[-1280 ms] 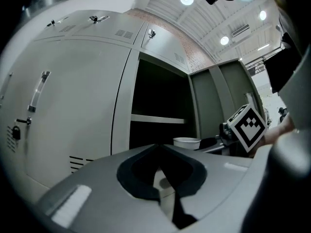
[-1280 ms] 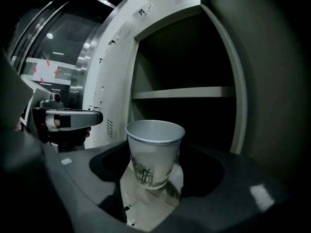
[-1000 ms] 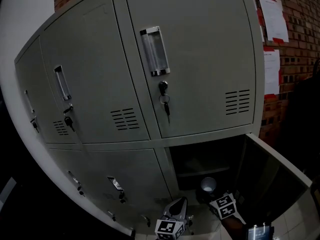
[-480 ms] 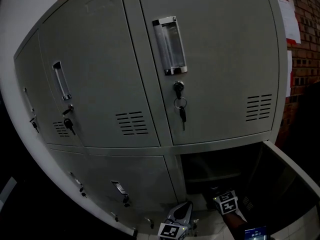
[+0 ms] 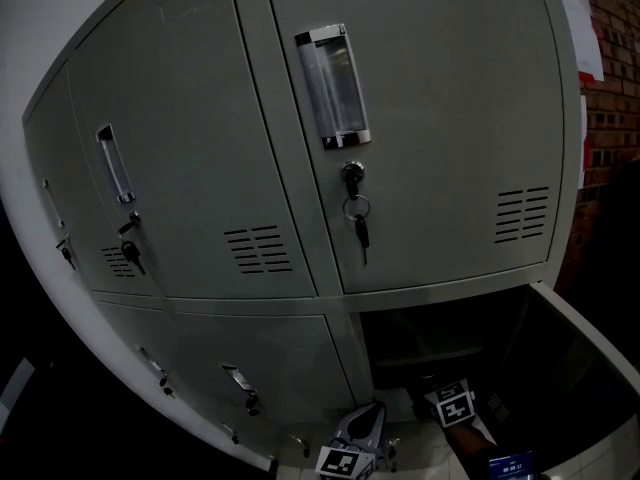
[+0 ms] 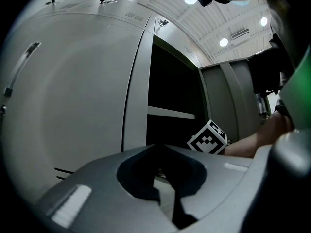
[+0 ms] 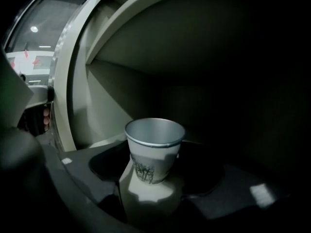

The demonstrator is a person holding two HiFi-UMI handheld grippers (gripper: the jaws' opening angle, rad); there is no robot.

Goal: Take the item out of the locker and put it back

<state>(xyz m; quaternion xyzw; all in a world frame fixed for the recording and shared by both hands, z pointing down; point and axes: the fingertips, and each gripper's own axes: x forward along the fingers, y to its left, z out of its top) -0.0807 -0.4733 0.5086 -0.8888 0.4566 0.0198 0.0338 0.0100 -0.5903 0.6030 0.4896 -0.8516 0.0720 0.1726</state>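
Note:
A white paper cup [image 7: 154, 152] with a dark print stands upright between the jaws of my right gripper [image 7: 150, 191], which is shut on its lower part. Cup and gripper are inside the open lower-right compartment [image 5: 430, 333] of the grey locker [image 5: 420, 118], under its shelf. From the head view only the right gripper's marker cube [image 5: 455, 406] shows at the compartment's mouth; the cup is hidden there. My left gripper [image 5: 362, 420] hangs low in front of the closed lower-left door, jaws together and empty [image 6: 163, 198].
The compartment's door [image 5: 575, 368] stands swung open to the right. Keys hang from the lock of the upper door [image 5: 352, 208]. A brick wall with papers [image 5: 590, 38] is at the right. A person's forearm [image 6: 252, 142] reaches toward the compartment.
The right gripper has carried the cup deeper into the open compartment, and the cup has dropped out of the head view. The left gripper has hardly moved.

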